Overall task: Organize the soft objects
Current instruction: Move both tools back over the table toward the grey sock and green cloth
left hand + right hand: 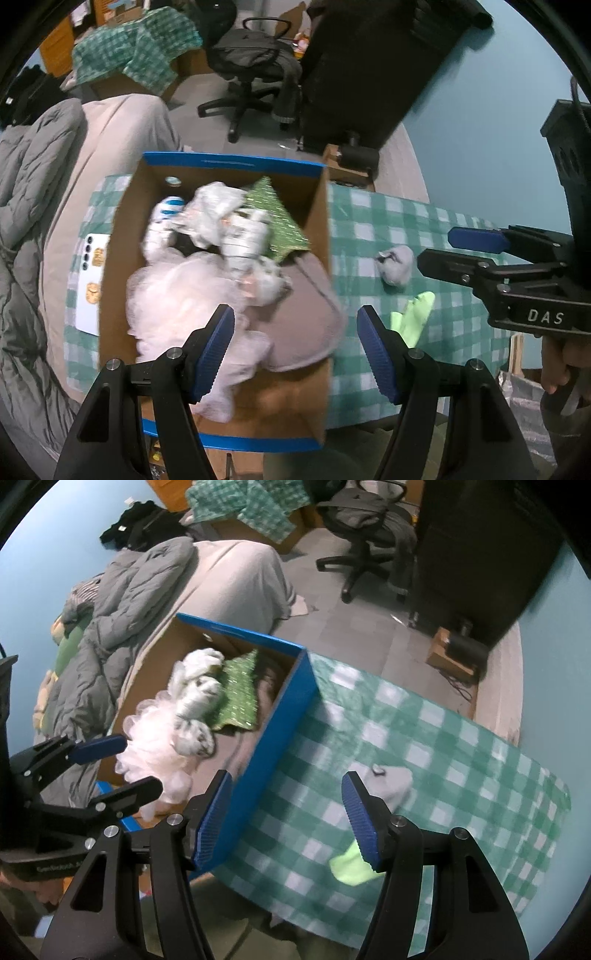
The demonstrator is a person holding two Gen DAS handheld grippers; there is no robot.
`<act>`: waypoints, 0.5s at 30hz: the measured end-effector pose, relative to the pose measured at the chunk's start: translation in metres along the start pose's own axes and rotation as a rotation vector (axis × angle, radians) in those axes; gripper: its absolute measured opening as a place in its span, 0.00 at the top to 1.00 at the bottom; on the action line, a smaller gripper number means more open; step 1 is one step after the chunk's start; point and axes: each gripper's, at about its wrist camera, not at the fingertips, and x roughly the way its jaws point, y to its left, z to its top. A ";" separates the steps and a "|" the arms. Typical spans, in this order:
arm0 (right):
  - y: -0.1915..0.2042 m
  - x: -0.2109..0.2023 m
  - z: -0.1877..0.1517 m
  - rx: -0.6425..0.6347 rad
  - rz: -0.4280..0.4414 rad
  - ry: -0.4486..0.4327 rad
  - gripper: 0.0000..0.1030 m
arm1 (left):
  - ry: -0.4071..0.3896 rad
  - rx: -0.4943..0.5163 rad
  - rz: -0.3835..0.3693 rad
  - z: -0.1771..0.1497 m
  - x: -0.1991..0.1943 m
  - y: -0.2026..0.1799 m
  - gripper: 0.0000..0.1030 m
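Observation:
A blue-rimmed cardboard box (pixel 229 162) (pixel 291 701) stands on the green checked tablecloth (pixel 436 229) (pixel 443 746). In it lie a pink mesh puff (pixel 177 295) (pixel 147 738), a white striped plush (pixel 240 236) (pixel 195 698), a green glittery cloth (pixel 273 218) (pixel 240 690) and a brown cushion (pixel 310 317). A grey sock (pixel 397 264) (pixel 391 782) and a lime green sock (pixel 413 314) (pixel 351 867) lie on the cloth right of the box. My left gripper (pixel 295 354) (pixel 118 764) is open and empty above the box's near end. My right gripper (pixel 286 819) (pixel 436 247) is open and empty above the cloth, near the socks.
A white phone (pixel 90 284) lies left of the box. A bed with a grey duvet (pixel 122 602) is at the left. An office chair (pixel 251 66) (pixel 365 528) and a dark cabinet (pixel 369 66) stand behind. A small brown box (pixel 450 653) sits on the floor.

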 end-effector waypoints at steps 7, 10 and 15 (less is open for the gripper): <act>-0.029 -0.004 -0.023 0.059 -0.031 0.017 0.38 | 0.034 0.071 -0.023 -0.008 0.015 -0.042 0.32; -0.041 -0.004 -0.032 0.082 -0.040 0.025 0.38 | 0.040 0.098 -0.032 -0.012 0.018 -0.055 0.32; -0.057 -0.004 -0.045 0.108 -0.055 0.038 0.37 | 0.067 0.127 -0.032 -0.019 0.031 -0.073 0.32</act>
